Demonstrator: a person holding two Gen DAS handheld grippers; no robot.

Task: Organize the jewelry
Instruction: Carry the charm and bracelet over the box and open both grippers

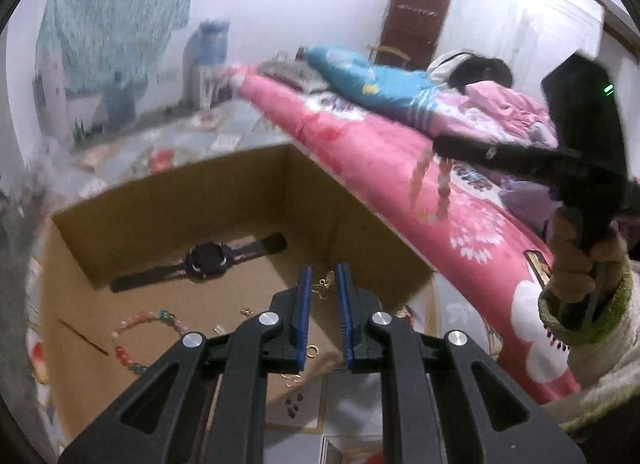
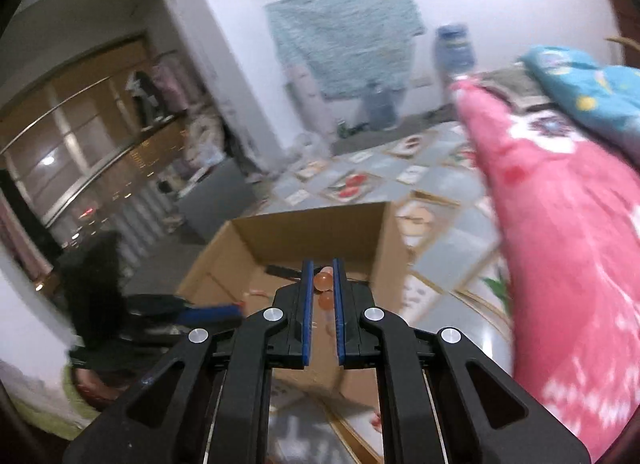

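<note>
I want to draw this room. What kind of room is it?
Probably a bedroom at home. There is a bed with a pink flowered quilt, a wardrobe with clothes hanging inside, and a cardboard box on the patterned floor beside the bed.

A pink quilt [image 1: 380, 167] is covering the bed at 3 o'clock, a blue pillow [image 1: 360, 75] lying on it. A teal cloth [image 1: 116, 19] is hanging at 10 o'clock above patterned floor tiles [image 1: 224, 131].

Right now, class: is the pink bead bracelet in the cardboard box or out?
Out: the pink bead bracelet dangles from the right gripper, over the bed, beside the cardboard box.
</note>
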